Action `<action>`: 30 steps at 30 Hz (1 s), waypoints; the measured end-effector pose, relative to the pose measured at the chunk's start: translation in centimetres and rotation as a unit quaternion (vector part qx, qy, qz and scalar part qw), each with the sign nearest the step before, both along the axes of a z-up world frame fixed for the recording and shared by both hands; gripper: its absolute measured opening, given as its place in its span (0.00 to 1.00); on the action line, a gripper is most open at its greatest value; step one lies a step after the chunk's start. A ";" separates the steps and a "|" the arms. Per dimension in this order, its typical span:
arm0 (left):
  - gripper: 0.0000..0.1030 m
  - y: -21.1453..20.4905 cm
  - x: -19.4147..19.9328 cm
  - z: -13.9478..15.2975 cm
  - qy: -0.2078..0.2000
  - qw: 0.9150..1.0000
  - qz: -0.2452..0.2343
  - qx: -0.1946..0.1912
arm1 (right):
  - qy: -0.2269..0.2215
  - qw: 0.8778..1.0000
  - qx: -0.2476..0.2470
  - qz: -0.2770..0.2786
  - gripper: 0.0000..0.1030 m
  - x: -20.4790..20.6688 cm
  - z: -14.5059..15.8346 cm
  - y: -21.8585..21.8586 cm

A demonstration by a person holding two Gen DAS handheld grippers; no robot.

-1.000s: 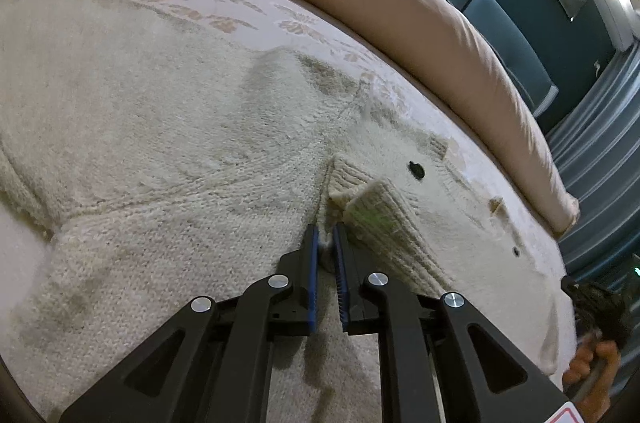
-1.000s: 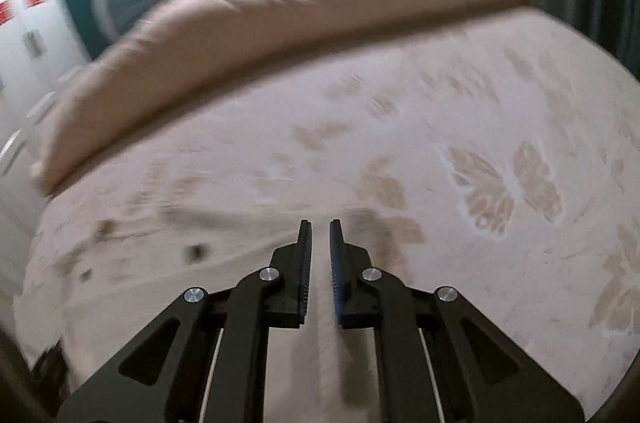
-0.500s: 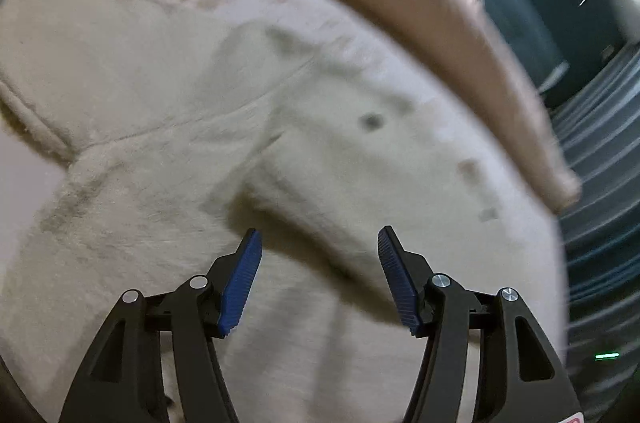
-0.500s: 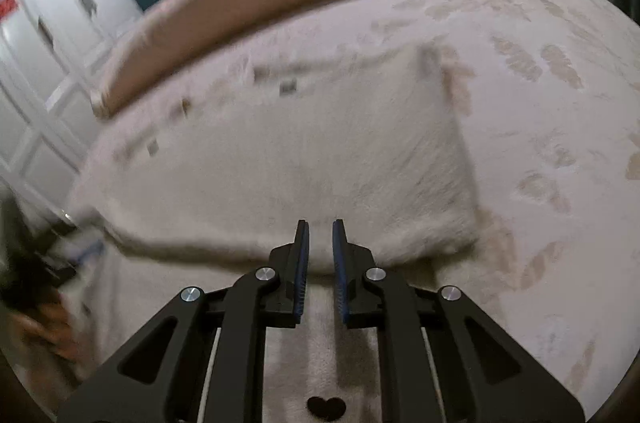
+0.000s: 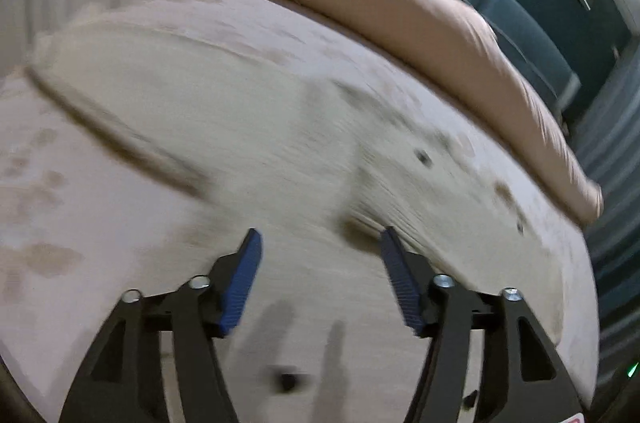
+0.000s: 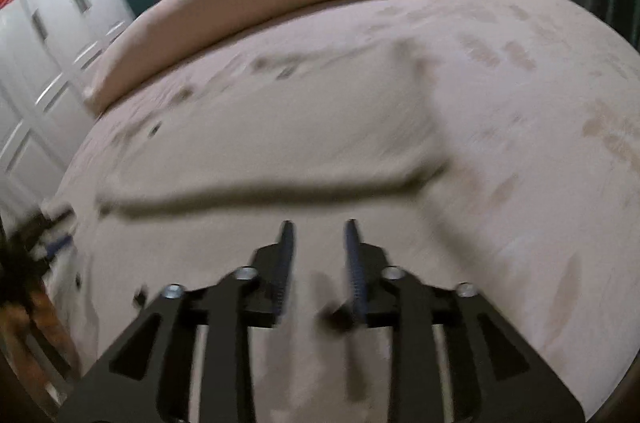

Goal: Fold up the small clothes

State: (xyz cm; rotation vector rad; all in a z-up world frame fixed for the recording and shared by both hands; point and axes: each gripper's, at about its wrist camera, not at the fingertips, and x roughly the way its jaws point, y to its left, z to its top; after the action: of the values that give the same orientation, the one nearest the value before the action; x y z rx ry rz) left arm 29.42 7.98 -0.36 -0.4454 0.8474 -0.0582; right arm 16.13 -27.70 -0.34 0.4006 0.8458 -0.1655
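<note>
both tools, left tool (image 5: 320, 243) and right tool (image 6: 318, 235), opening empty above the sweater (image 5: 260, 151).

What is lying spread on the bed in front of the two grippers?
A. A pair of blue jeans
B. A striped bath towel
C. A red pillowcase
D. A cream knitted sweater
D: a pale cream knitted sweater with small dark buttons lies flat on the patterned bedspread, ahead of both grippers.
</note>
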 end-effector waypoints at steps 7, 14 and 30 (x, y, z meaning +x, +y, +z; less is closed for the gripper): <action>0.71 19.2 3.0 0.9 0.032 0.989 0.144 0.008 | 0.004 0.999 -0.033 0.021 0.56 0.0 -1.8 2.9; 0.70 33.0 7.5 -2.1 0.062 0.957 0.277 -0.062 | -0.003 0.999 -0.035 0.033 0.69 0.0 -2.3 3.4; 0.00 14.8 9.4 13.4 -0.127 0.991 0.037 0.022 | -0.015 0.999 -0.032 0.034 0.77 0.0 -3.0 3.4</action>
State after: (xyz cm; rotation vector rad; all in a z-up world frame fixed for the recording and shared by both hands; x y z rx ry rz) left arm 38.79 22.82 13.03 -0.4179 0.5795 -0.0271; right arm 16.13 -24.26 -3.29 0.3129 0.8212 -0.1221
